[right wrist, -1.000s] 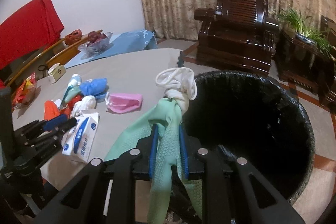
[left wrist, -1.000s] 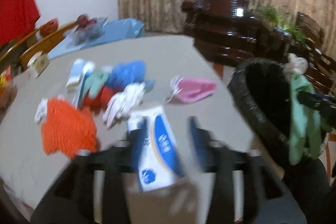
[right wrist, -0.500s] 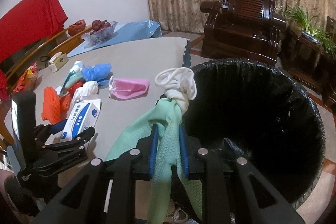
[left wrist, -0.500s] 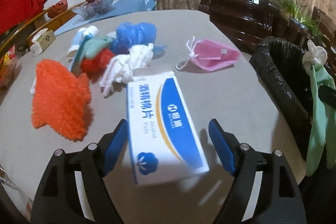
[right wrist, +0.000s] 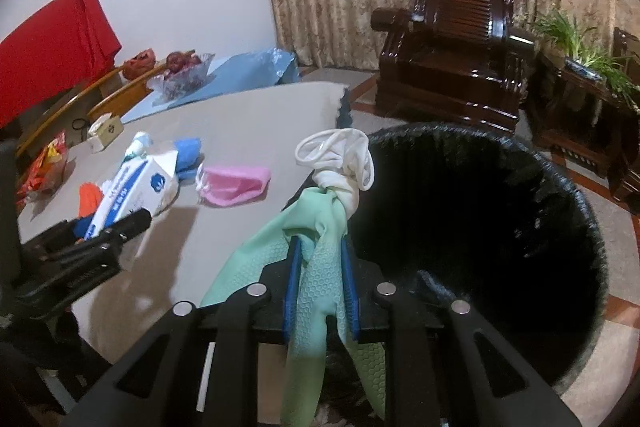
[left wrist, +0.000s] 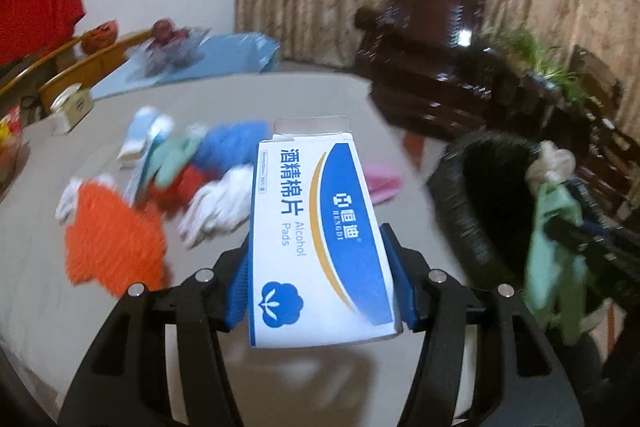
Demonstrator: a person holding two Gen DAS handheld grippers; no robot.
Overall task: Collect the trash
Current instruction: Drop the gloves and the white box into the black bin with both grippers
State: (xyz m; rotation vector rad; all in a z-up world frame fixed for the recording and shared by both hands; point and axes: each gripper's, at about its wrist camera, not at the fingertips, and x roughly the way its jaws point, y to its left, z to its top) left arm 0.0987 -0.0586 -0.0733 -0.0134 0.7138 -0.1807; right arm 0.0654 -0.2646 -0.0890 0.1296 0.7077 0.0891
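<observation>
My left gripper (left wrist: 318,267) holds a white and blue alcohol pads box (left wrist: 316,239) raised off the grey table (left wrist: 304,99). Its jaws are closing and the blue pads press on the box's sides. The right wrist view shows the same box (right wrist: 136,183) in that gripper (right wrist: 100,239). My right gripper (right wrist: 320,267) is shut on a green rubber glove (right wrist: 316,219) knotted to a white glove (right wrist: 340,163), beside the rim of the black-lined bin (right wrist: 592,247). On the table lie a pink mask (right wrist: 236,183), an orange mesh (left wrist: 112,239), white gloves (left wrist: 216,207) and a blue bundle (left wrist: 232,143).
The bin (left wrist: 452,211) stands off the table's right edge. Behind it are a dark wooden armchair (right wrist: 456,39) and potted plants (right wrist: 576,43). At the table's far side are a fruit bowl (right wrist: 180,67), a small carton (right wrist: 106,131), a snack bag (right wrist: 44,167) and chairs with a red cloth (right wrist: 52,47).
The left gripper opened around the box lying on the table, then closed on it and lifted it. The right gripper stayed still with the glove.
</observation>
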